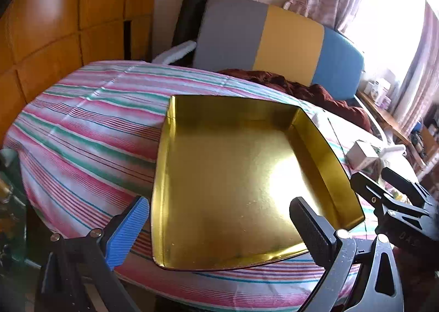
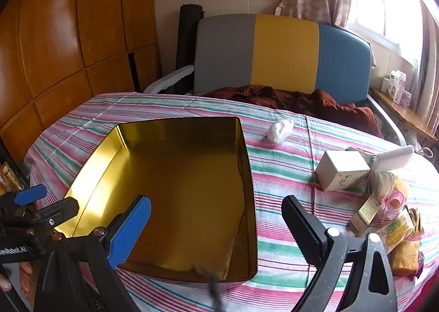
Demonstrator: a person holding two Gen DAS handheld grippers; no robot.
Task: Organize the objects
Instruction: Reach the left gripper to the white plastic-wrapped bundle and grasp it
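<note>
A shallow gold metal tin [image 1: 219, 175] lies open and empty on the striped tablecloth; it also shows in the right wrist view [image 2: 178, 188]. My left gripper [image 1: 219, 229] is open and empty, over the tin's near edge. My right gripper [image 2: 216, 229] is open and empty, over the tin's near right corner. To the right lie a white box [image 2: 341, 170], a white brush-like block [image 2: 395, 159], a crumpled white wad [image 2: 279, 129], a small gold box [image 2: 366, 214] and yellow snack packets [image 2: 403, 243]. The right gripper also shows in the left wrist view [image 1: 384, 191].
The round table [image 2: 288, 175] has a pink, green and white striped cloth. Behind it stands a grey, yellow and blue chair [image 2: 285, 54] with a dark red cloth [image 2: 301, 103] on its seat. Wooden cabinets [image 2: 68, 37] stand at the left. A windowsill with boxes [image 2: 397, 87] is at the right.
</note>
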